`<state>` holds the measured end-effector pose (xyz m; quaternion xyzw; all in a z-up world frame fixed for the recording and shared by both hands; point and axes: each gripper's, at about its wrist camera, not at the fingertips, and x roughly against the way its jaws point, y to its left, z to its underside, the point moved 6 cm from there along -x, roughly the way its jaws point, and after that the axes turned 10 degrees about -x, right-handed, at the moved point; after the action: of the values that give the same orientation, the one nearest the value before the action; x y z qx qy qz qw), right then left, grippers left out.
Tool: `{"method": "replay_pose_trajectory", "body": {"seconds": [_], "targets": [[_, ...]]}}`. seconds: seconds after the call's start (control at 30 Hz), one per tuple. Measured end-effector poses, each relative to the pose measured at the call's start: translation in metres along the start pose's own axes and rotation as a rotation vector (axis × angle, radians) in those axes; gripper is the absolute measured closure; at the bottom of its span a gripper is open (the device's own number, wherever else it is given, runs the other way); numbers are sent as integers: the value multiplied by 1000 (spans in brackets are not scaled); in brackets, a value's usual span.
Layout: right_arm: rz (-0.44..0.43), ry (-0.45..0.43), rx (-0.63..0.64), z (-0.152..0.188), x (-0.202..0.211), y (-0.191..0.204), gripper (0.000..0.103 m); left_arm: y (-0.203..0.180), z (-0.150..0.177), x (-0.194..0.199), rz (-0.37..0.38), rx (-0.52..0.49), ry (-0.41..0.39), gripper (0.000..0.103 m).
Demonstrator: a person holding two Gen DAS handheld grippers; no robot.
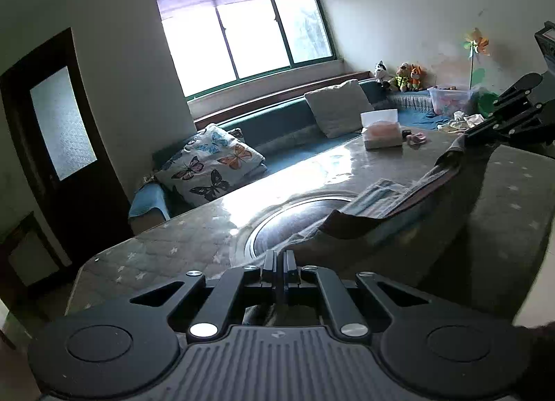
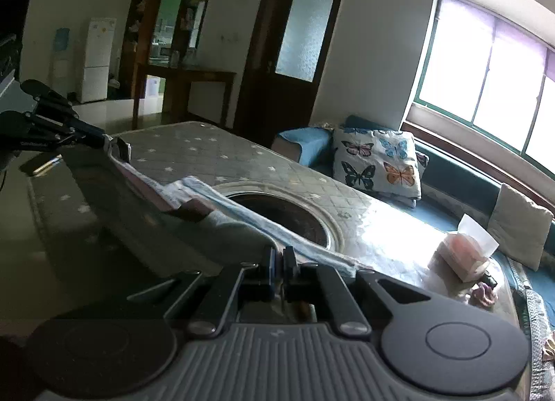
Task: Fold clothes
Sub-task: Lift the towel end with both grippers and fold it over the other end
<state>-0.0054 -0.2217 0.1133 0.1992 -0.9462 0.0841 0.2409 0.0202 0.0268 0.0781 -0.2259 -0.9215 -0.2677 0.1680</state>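
Note:
A grey garment (image 1: 409, 227) with a blue-and-pink striped inner band hangs stretched above the table between my two grippers. My left gripper (image 1: 280, 257) is shut on one top corner of it. My right gripper (image 2: 281, 253) is shut on the other corner. In the left wrist view the right gripper (image 1: 466, 135) shows at the far right, pinching the cloth. In the right wrist view the left gripper (image 2: 104, 139) shows at the left, pinching the garment (image 2: 180, 227). The cloth sags in the middle and hangs down toward the table.
The table (image 1: 166, 252) has a grey star-print cover and a round dark inset (image 1: 295, 224). A tissue box (image 1: 381, 132) and a small pink object (image 1: 418, 139) stand at its far end. A blue sofa (image 1: 284, 151) with a butterfly cushion (image 1: 211, 165) runs under the window.

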Motion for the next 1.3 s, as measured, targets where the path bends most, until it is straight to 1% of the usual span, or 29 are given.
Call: {"method": "replay_pose_trajectory", "body": {"seconds": [0.1,0.23,0.33,0.57,0.77,0.87,0.93,1.0,1.07,1.13,1.17,1.23,1.3], "targets": [[13,20,-27,-11,-27,-14,99,16,-2,-29,10,4,31,100],[24,39,-54,-19,-63,-29,99,36,-5,-74,46,12,67,100],[32,61,-69,-22,-92,-41,99,45,1,-104,59,2,100,100],[20,136,-114,-18,-163,-69,99,62,20,-177,95,35,190,100],[27,198,-153,-4,-211,-86,99,68,33,-217,116,51,233,99],[42,228,-196,7,-230,-94,99,67,37,-232,123,58,252,99],[50,232,-223,12,-238,-97,99,68,39,-238,122,65,256,98],[59,234,-251,16,-246,-103,98,70,41,-241,106,86,259,95],[75,235,-281,18,-252,-109,97,78,43,-242,106,130,263,91],[92,234,-321,19,-255,-117,96,88,43,-239,67,159,260,91],[96,231,-335,18,-254,-120,95,95,42,-237,60,182,254,91],[108,218,-336,16,-251,-122,94,109,42,-229,42,239,245,91],[112,207,-335,13,-245,-123,93,120,43,-219,15,268,242,88]]}}
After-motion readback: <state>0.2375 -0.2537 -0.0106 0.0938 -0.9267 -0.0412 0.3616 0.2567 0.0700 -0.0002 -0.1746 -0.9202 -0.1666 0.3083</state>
